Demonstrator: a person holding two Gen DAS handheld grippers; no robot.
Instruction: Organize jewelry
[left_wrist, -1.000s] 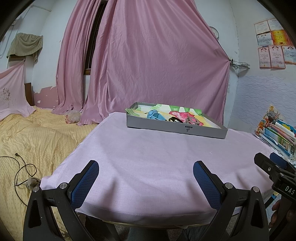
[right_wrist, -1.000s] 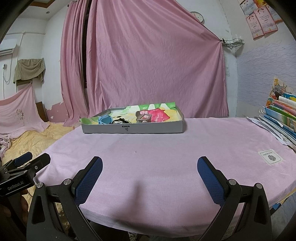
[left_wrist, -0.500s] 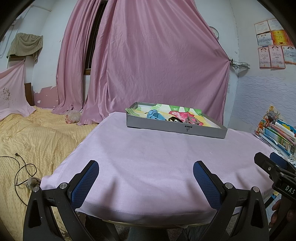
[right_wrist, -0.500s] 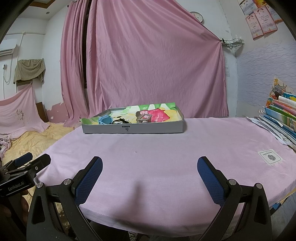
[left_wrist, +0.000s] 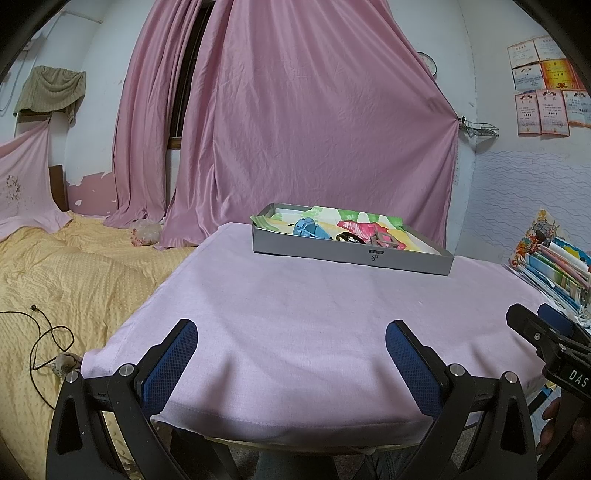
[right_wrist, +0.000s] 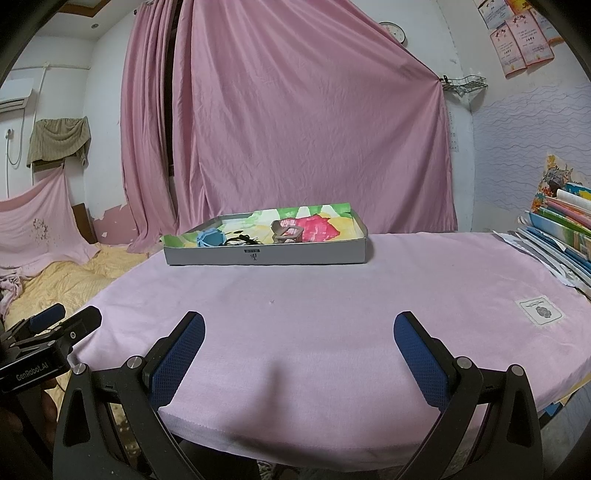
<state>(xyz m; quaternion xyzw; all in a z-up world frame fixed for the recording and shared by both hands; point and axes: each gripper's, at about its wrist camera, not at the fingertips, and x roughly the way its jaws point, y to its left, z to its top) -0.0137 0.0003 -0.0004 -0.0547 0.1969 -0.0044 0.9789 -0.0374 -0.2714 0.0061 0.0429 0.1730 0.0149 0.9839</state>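
Pink cloth lies bare as before; both grippers (left_wrist: 291, 354) (right_wrist: 299, 347) hover spread and empty, jewelry (right_wrist: 243, 240) unmoved in the far tray (right_wrist: 266, 256).

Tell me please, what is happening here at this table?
A person holds a gripper in each hand at the near edge of a table covered with pink cloth. The left gripper and right gripper are both open, holding nothing. Across the table, a grey tray holds a blue piece, a dark piece and a brownish piece.
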